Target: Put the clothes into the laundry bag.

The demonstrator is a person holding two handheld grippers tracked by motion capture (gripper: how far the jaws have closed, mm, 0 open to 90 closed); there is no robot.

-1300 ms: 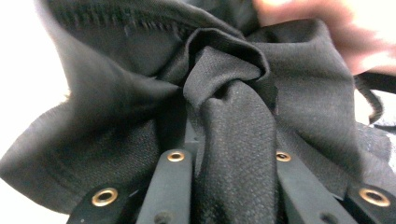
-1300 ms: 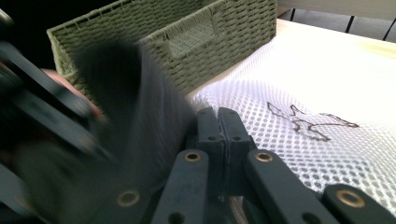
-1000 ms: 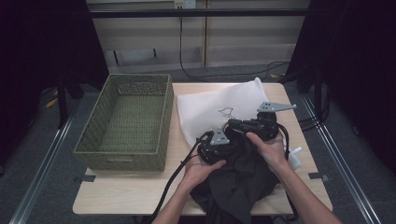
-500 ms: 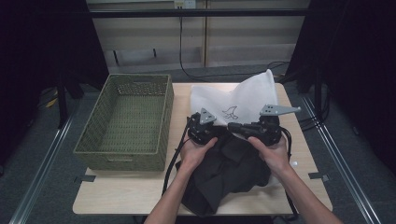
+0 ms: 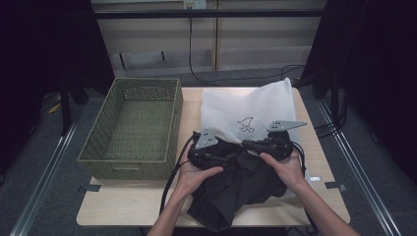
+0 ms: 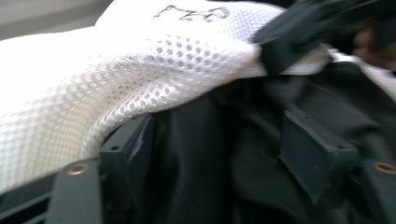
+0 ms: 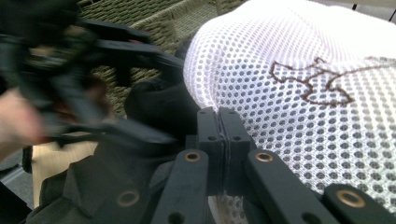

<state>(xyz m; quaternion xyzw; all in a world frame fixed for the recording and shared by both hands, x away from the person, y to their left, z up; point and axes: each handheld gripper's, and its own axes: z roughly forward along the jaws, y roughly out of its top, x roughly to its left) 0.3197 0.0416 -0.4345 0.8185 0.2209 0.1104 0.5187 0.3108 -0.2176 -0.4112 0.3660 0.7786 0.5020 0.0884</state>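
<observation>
Black garment is seen bunched on the near-centre part of the wooden table, its far edge tucked at the mouth of the white mesh laundry bag, which is spread over the far right part of the table and carries a small dark emblem. Left gripper is held over the garment's left far edge, just right of the green wicker basket; its jaws have just been opening, and in the left gripper view they are seen spread apart with black cloth lying between them, the pads not pressed on it, while the mesh bag's edge is draped over the left jaw. Right gripper is held at the bag's near edge, right of the left one; in the right gripper view its jaws are seen pressed flat together, with the mesh bulging right behind them. Whether bag fabric is pinched between the pads cannot be told, since the seam is hidden by the jaws. Both hands are seen entering from the near edge, the left hand and right hand resting on the garment. Basket is set on the left side of the table, apart from the bag.
</observation>
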